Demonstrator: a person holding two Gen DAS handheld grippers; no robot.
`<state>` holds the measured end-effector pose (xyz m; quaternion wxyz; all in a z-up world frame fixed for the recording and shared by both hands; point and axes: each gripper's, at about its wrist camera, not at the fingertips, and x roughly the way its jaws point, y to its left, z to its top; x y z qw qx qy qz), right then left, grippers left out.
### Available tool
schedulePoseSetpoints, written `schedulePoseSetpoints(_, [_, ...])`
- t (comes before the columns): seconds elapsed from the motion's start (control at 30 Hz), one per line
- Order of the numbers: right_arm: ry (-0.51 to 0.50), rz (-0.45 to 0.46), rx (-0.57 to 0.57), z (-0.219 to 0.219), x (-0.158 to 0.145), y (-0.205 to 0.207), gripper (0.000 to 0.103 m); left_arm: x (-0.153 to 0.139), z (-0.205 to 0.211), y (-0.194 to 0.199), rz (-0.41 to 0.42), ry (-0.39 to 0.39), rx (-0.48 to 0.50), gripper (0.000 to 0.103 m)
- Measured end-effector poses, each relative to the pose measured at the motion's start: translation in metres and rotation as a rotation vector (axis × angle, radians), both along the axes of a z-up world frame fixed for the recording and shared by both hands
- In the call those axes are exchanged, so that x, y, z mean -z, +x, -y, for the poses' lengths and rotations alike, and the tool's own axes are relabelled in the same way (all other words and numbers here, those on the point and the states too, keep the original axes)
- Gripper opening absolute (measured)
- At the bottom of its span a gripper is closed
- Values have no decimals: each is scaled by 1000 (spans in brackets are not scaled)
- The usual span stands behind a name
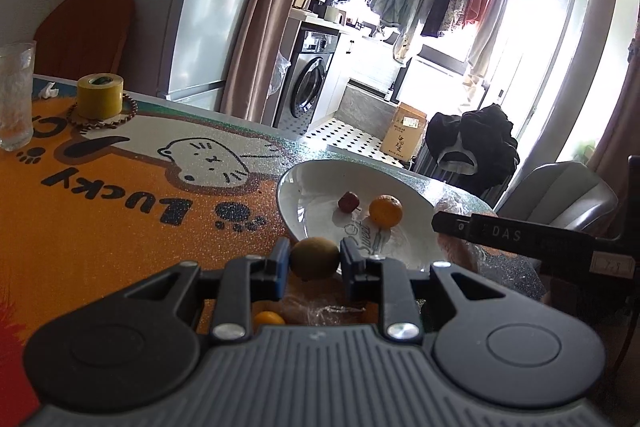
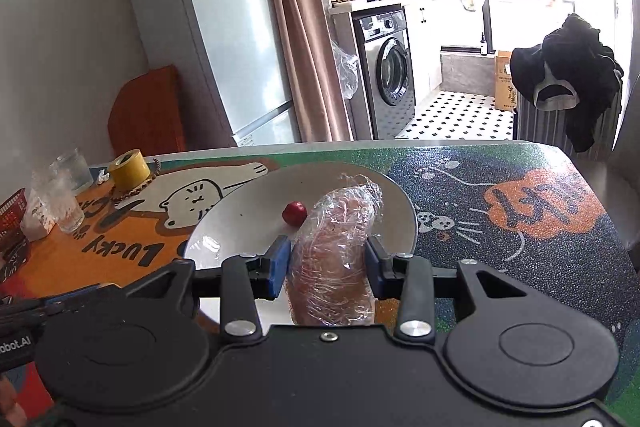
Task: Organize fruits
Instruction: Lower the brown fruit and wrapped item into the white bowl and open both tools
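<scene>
A: What is seen from the left wrist?

B: A round, brownish-green kiwi (image 1: 314, 258) is clamped between the blue pads of the left gripper (image 1: 314, 261), just at the near rim of the white plate (image 1: 296, 187). On the plate, a small dark red fruit (image 1: 348, 202) and an orange (image 1: 385, 211) are found close together. A second small orange fruit (image 1: 269, 318) is glimpsed under the gripper, on the table.

A: And from the right wrist?

B: A long, reddish-brown fruit wrapped in clear film (image 2: 335, 259) is held by the right gripper (image 2: 328, 265), its fingers closed against both sides. It is held over the plate's near edge, with the small red fruit just beyond it.
</scene>
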<state>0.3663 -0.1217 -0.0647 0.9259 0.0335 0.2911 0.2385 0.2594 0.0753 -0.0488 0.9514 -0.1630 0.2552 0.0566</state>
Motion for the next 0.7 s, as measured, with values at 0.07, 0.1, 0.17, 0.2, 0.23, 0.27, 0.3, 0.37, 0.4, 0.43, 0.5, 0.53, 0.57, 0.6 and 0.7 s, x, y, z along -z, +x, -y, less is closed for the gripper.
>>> schedulePoseSetpoints(0.07, [2,-2,7,-1,2,6,38,0,-1,6,-5,2,1,25])
schedulePoseSetpoints(0.1, [5,-1,11,-2,2,10,38,0,-2,9,-7,3,0,25])
schedulePoseSetpoints(0.17, [13,3,18,-2,2,14,38,1,-2,15,-10,11,2,25])
schedulePoseSetpoints(0.2, [23,13,23,-2,2,16,37,2,-2,18,-12,13,3,25])
schedulePoseSetpoints(0.23, [30,32,21,-2,0,17,36,1,-2,21,-13,16,5,25])
schedulePoseSetpoints(0.27, [26,53,25,-3,-1,18,36,2,-1,25,-14,21,6,25])
schedulePoseSetpoints(0.3, [12,70,48,-3,-3,20,40,1,0,29,-15,26,7,25])
schedulePoseSetpoints(0.37, [7,82,78,0,-6,22,49,1,2,35,-15,40,13,25])
schedulePoseSetpoints(0.4, [23,79,73,2,-7,22,51,0,2,38,-14,46,15,25])
schedulePoseSetpoints(0.43, [35,70,64,4,-7,21,51,-1,3,41,-14,48,17,25])
schedulePoseSetpoints(0.5, [39,59,55,8,-6,19,52,-2,4,47,-14,56,21,25])
schedulePoseSetpoints(0.53, [40,52,53,10,-5,17,53,-3,4,50,-13,61,22,25])
schedulePoseSetpoints(0.57, [46,45,51,12,-4,15,53,-4,5,54,-13,66,25,25])
schedulePoseSetpoints(0.6, [54,36,48,15,-3,14,54,-4,5,56,-15,70,27,25])
schedulePoseSetpoints(0.7, [69,16,39,21,-1,6,57,-7,8,64,-13,79,33,25])
